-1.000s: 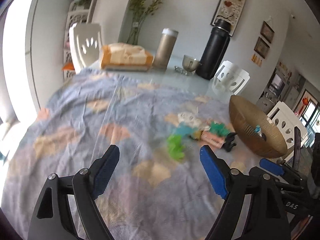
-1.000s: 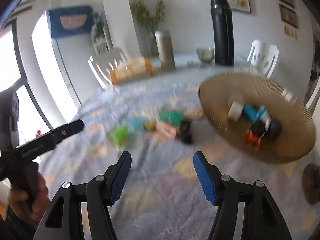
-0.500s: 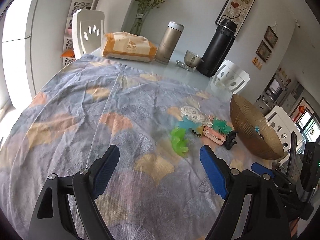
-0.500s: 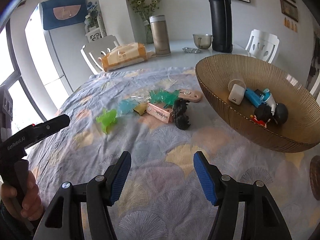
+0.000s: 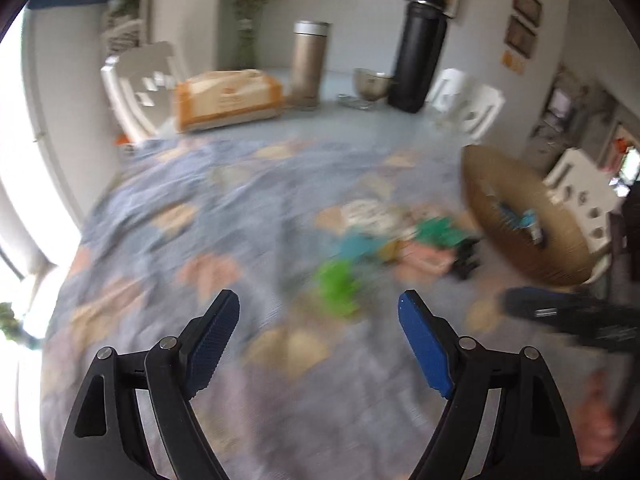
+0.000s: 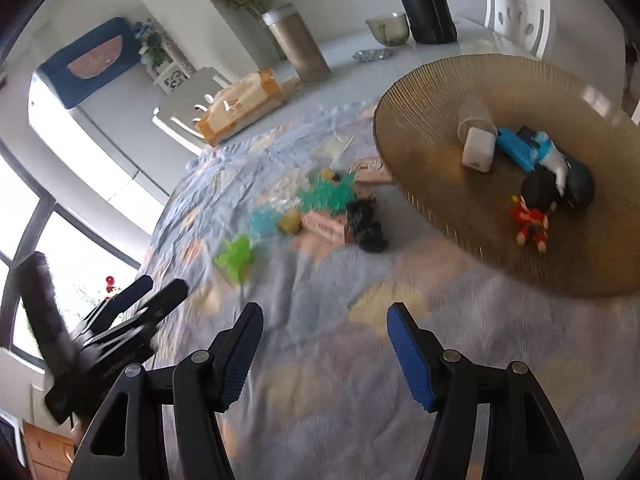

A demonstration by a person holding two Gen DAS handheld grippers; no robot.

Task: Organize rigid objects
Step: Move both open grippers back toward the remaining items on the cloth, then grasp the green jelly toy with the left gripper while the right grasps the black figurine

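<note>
i see both jaws apart, nothing between: left gripper (image 5: 319, 304), right gripper (image 6: 324, 318). small plastic toy pile (image 6: 320, 210) mid-frame on patterned blue cloth (image 6: 320, 360); ribbed gold bowl (image 6: 432, 92) upper right holds more toys.

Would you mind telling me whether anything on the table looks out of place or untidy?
Yes: a loose cluster of small toys lies scattered on the tablecloth beside the wicker bowl, while a few others already sit inside it. Nothing looks spilled or broken.

A cluster of small toys (image 6: 320, 216) lies on the tablecloth (image 6: 320, 360), just left of the bowl (image 6: 440, 120). More toys (image 6: 532, 168) sit in the bowl. Far behind stand two flasks (image 5: 308, 64).
</note>
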